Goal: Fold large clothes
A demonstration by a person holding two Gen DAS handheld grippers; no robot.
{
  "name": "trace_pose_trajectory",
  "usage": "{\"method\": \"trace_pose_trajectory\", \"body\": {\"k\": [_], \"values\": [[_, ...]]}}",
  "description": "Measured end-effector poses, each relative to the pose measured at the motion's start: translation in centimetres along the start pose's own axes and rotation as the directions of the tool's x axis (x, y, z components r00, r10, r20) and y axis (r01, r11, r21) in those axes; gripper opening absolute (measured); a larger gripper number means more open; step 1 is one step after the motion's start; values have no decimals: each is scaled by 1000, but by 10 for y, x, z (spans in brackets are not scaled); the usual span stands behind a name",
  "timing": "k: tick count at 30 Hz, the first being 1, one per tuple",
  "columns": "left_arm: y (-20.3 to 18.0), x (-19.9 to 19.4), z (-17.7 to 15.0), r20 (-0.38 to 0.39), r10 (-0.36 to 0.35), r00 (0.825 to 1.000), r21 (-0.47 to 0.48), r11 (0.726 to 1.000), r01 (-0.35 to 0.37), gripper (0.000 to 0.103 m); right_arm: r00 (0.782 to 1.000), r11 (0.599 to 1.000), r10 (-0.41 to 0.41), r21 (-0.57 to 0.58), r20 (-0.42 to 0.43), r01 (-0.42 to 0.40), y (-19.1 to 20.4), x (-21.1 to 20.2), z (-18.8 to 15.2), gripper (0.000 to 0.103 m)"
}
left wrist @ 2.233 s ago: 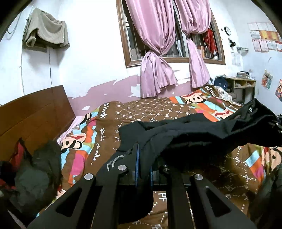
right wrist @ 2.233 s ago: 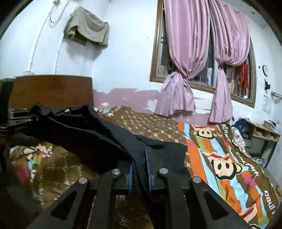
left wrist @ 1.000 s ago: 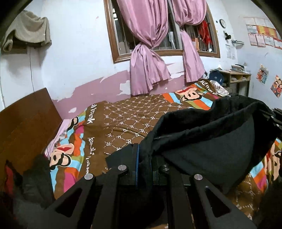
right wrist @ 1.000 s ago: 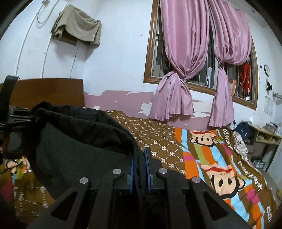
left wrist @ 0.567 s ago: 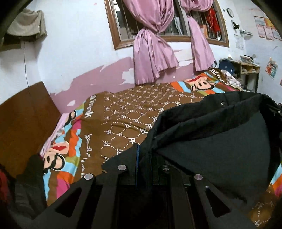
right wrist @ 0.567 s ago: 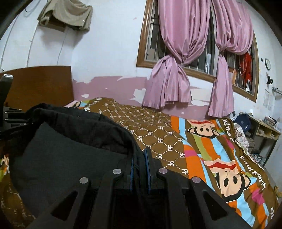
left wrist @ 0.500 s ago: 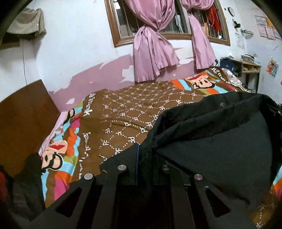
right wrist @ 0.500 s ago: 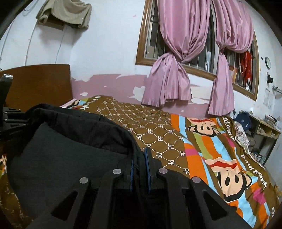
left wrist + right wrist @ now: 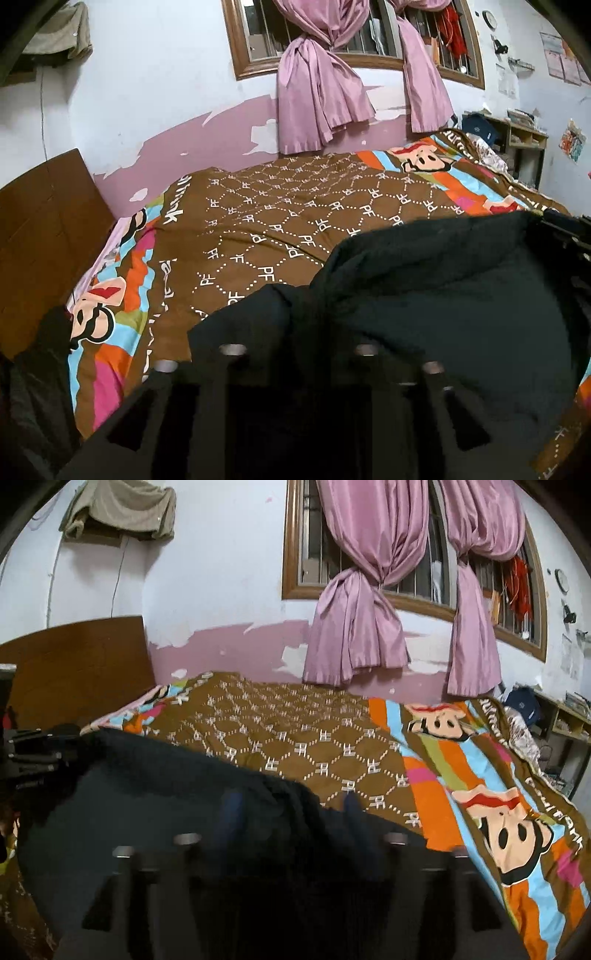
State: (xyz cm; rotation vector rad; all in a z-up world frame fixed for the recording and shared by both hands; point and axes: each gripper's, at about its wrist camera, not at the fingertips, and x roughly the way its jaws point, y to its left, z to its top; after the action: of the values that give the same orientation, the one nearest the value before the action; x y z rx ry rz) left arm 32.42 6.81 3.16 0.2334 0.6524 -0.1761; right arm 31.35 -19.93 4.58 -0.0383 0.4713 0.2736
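Left tool [image 9: 299,332]: blurred, jaws just opened and spread, a fold of the black garment [image 9: 461,306] lying loose between them, not pinched. Right tool [image 9: 290,808]: jaws likewise just opened, blue-padded fingers [image 9: 229,812] set apart with the garment's edge between them, unpressed. Black garment: large, dark, spread on the bed [image 9: 295,214] at its near edge, spanning from one tool to the other. Bedcover [image 9: 461,775]: brown with white dotted lattice, striped cartoon-monkey panels at either side of the garment. Wooden headboard [image 9: 40,229]: at the bed's left end. Pink curtains [image 9: 354,627]: knotted, hanging at the barred window behind the bed. Beige cloth [image 9: 122,509]: draped high on the wall above the headboard.
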Motion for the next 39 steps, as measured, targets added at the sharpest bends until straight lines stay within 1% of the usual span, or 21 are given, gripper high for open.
{"method": "trace_pose_trajectory", "body": {"k": [1,2,3,4,5,6,7,8,9,12,15,17,19,20,21,24,27,30,32,36,39], "values": [[2,-4,-1,9,0,1000,-13,1000,1,56,1000,1000,2,-3,8,-2,0,-3,2,65],[4,-10,-2,28,14,1000,-33,999,-13,72,1000,1000,6,-6,11,-6,0,-7,4,67],[6,-14,-2,44,28,999,-50,998,-26,79,1000,1000,12,-8,10,-12,0,-12,5,69],[9,-19,-3,52,34,998,-72,997,-31,80,1000,1000,20,-7,8,-20,-1,-17,5,74],[12,-22,-5,45,22,999,-93,995,-18,80,1000,1000,31,-4,7,-31,-1,-22,4,78],[14,-25,-8,32,8,999,-113,994,-4,80,999,999,49,-2,2,-49,-2,-29,2,79],[14,-29,-9,28,2,1000,-128,992,1,80,998,998,67,-16,21,-66,-2,-33,1,85],[16,-34,-13,30,-9,1000,-141,990,13,80,996,996,85,-19,9,-85,-2,-39,-3,88],[15,-38,-16,33,-19,999,-145,989,24,80,995,995,102,-18,-6,-103,-2,-44,-8,90],[9,-51,-28,37,-85,996,-149,985,89,80,987,989,145,-8,-63,-146,-1,-53,-24,90],[-7,-55,-36,-1,-150,989,-125,981,149,80,979,987,162,16,-124,-161,-1,-54,-43,90],[-20,-53,-39,-25,-199,980,-106,975,196,80,969,984,178,42,-171,-173,-1,-48,-52,90],[-31,-49,-40,-54,-268,962,-99,960,262,80,950,977,207,89,-232,-191,-2,-38,-64,90],[-36,-46,-41,-67,-287,955,-93,955,281,80,942,975,217,106,-255,-196,-1,-35,-71,90],[-41,-43,-41,-81,-291,953,-82,955,284,80,936,975,216,111,-277,-192,1,-30,-77,90],[-57,-35,-44,-111,-209,972,1,978,210,81,931,984,176,67,-318,-164,9,-14,-90,90],[-66,-24,-47,-135,-133,982,60,988,142,82,938,987,161,47,-307,-154,12,-3,-90,90],[-63,-13,-47,-126,-116,985,47,991,123,90,946,989,147,30,-288,-144,10,15,-79,90],[-57,-4,-44,-124,-90,988,29,995,94,92,948,990,140,27,-287,-138,8,28,-74,94],[-40,17,-34,-134,-59,989,-8,998,58,97,945,986,161,97,-284,-139,-2,57,-59,99],[-27,29,-23,-127,-35,991,-32,999,31,99,948,987,153,96,-280,-131,-5,74,-51,102]]}}
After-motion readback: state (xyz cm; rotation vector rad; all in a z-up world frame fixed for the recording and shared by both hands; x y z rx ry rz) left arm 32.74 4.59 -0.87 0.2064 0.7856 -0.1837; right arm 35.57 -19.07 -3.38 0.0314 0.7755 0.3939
